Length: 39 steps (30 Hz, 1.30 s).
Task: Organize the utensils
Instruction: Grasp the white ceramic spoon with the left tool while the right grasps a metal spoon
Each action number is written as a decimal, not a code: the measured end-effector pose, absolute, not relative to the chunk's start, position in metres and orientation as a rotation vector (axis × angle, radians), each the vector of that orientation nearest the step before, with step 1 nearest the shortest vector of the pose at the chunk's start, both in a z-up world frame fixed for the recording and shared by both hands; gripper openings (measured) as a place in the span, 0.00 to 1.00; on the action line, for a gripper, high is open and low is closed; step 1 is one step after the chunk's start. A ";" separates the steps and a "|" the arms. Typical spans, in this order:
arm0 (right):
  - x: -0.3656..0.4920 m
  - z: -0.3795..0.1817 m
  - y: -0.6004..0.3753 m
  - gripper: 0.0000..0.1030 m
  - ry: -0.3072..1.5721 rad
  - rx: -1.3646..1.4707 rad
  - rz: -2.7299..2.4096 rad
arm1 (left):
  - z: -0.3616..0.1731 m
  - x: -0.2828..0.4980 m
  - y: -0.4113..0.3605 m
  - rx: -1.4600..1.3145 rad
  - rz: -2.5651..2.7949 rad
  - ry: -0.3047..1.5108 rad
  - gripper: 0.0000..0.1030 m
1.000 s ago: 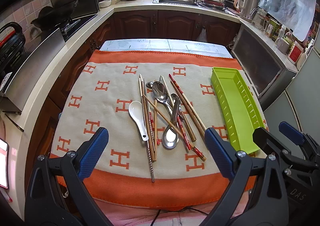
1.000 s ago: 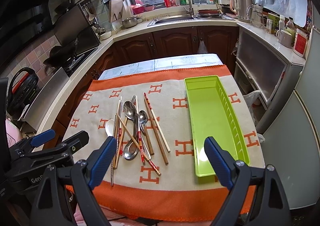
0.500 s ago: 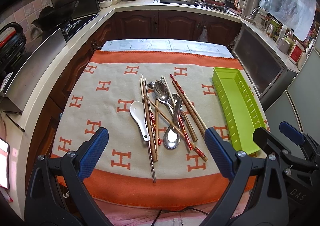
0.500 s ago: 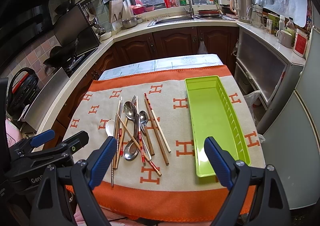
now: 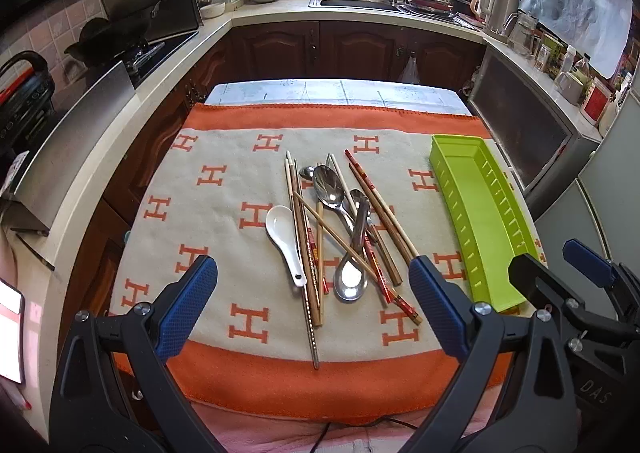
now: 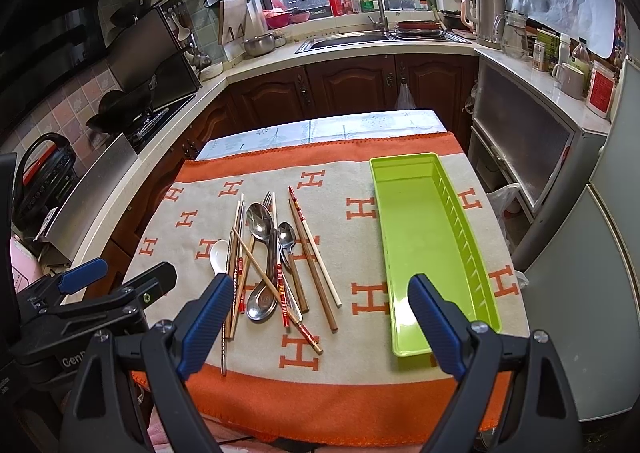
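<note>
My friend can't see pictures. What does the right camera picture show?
A pile of spoons and chopsticks lies on an orange and cream cloth, with an empty green tray to its right. The right tongs are wide open and hold nothing. The left tongs wait at the left edge, in a kitchen.

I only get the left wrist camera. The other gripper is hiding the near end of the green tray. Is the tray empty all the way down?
Observer: Yes. The right wrist view shows the whole floor of the green tray, and nothing lies in it.
Operator: Is the right gripper holding anything?
Observer: No. The right gripper has its jaws wide open with nothing between them.
Operator: Is there a fork in the pile?
Observer: Yes. The tines of a fork poke out at the far end, beside the big spoon.
</note>
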State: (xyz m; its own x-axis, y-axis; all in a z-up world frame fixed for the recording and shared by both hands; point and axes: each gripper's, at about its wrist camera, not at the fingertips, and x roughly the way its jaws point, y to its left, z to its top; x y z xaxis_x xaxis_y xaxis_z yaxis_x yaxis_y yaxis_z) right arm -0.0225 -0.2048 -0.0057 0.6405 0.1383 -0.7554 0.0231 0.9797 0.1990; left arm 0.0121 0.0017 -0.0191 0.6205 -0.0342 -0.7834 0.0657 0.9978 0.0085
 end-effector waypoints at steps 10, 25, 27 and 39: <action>-0.010 -0.001 -0.195 0.83 0.877 0.154 0.081 | -0.013 0.037 0.007 0.041 -0.083 0.879 0.93; 0.071 -0.015 -0.198 0.54 1.000 0.123 0.159 | -0.029 0.126 0.051 -0.011 -0.165 1.011 0.93; 0.087 -0.024 -0.195 0.52 1.043 0.133 0.183 | -0.045 0.141 0.058 -0.019 -0.156 1.066 0.93; 0.138 -0.081 -0.175 0.50 1.210 0.164 0.253 | -0.163 0.180 0.084 -0.131 -0.146 1.358 0.49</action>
